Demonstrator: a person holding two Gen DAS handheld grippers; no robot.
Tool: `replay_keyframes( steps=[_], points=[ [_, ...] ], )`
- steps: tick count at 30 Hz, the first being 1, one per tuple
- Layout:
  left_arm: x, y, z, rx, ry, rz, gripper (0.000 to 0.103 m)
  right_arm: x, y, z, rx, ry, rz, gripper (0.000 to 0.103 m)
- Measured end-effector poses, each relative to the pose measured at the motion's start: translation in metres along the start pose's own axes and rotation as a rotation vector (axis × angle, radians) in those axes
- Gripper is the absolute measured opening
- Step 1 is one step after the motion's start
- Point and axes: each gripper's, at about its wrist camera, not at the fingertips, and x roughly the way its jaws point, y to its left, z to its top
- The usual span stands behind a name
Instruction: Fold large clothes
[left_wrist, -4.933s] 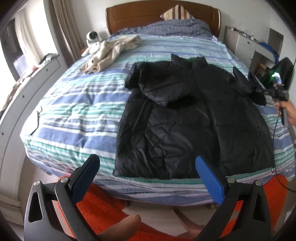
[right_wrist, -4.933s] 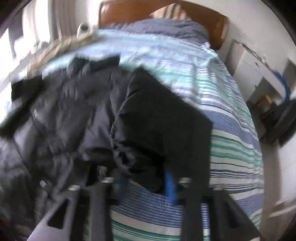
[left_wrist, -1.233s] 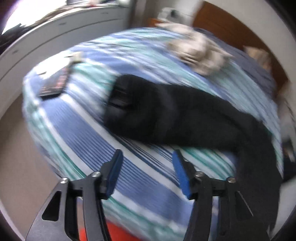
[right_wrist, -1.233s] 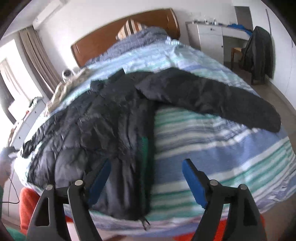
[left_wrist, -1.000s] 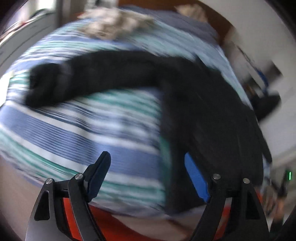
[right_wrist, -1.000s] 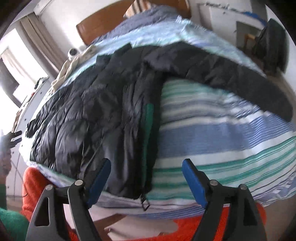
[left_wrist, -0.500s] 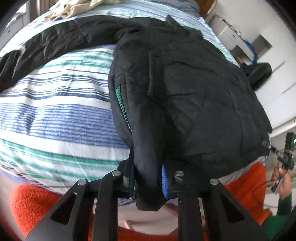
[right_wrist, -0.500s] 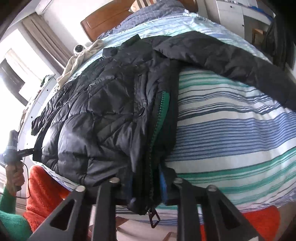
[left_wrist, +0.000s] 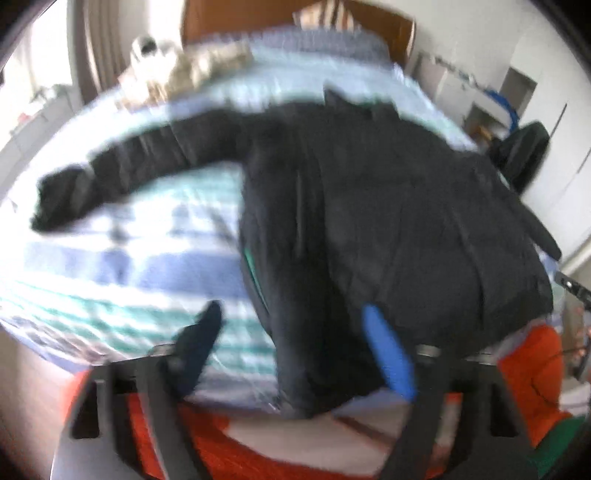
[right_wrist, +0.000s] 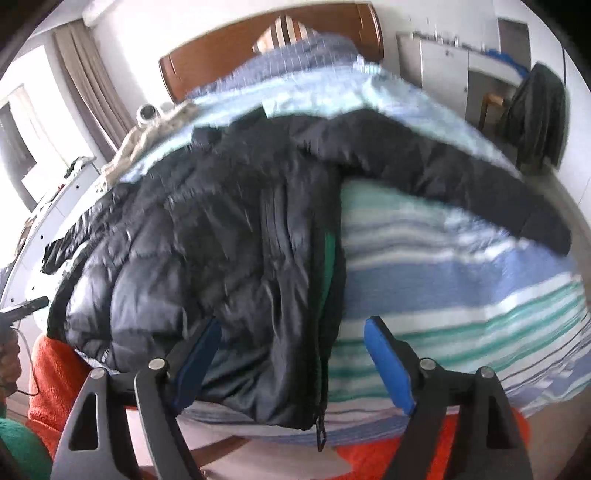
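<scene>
A black puffer jacket (left_wrist: 388, 206) lies spread on the striped bed (left_wrist: 122, 266), sleeves out to both sides, its hem hanging over the foot edge. The left view is blurred. My left gripper (left_wrist: 295, 347) is open, its blue pads on either side of the jacket's left bottom corner, not closed on it. In the right wrist view the jacket (right_wrist: 207, 240) shows a green lining along its right front edge. My right gripper (right_wrist: 291, 358) is open, its pads on either side of the jacket's right bottom corner with the zipper pull (right_wrist: 320, 432).
A beige garment (left_wrist: 199, 66) lies near the wooden headboard (right_wrist: 258, 48). White cabinets (right_wrist: 450, 70) and a chair with dark clothes (right_wrist: 535, 110) stand to the right of the bed. An orange rug (left_wrist: 258, 450) lies on the floor below the foot edge.
Both grippers were shut on the jacket's bottom corners half a second ago; now both have opened and drawn back slightly, leaving the hem hanging over the bed's foot edge.
</scene>
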Motion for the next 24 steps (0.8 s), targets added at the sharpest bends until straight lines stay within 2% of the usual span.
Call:
replay_keyframes(
  steps=[3,5,7,10,13,17,20,22,24],
  points=[
    [-0.023,-0.005,0.015,-0.002,-0.116,0.028,0.099,-0.013,0.002,0.012,0.008,-0.056,-0.003,0.082],
    [-0.033,-0.008,0.025,-0.025,-0.196,0.037,0.1,-0.014,0.003,0.014,0.02,-0.07,0.013,0.082],
    [-0.034,-0.009,0.031,-0.049,-0.231,0.036,0.1,-0.016,0.003,0.011,0.02,-0.088,0.041,0.082],
    [-0.035,-0.011,0.031,-0.087,-0.268,0.018,0.1,-0.011,-0.005,0.005,0.064,-0.084,0.005,0.082],
    [-0.023,-0.02,0.028,-0.114,-0.252,0.008,0.1,-0.009,-0.022,-0.002,0.131,-0.073,0.0,0.082],
    [-0.008,-0.031,0.024,-0.126,-0.203,-0.003,0.1,-0.014,-0.032,-0.008,0.122,-0.077,-0.066,0.082],
    [0.001,-0.04,0.024,-0.071,-0.143,0.005,0.1,-0.015,-0.029,-0.009,0.096,-0.07,-0.099,0.082],
    [0.007,-0.046,0.023,-0.032,-0.102,0.041,0.101,-0.014,-0.023,-0.006,0.077,-0.062,-0.109,0.082],
    [0.01,-0.049,0.022,-0.01,-0.087,0.045,0.101,-0.017,-0.013,-0.002,0.041,-0.072,-0.117,0.082]
  ],
)
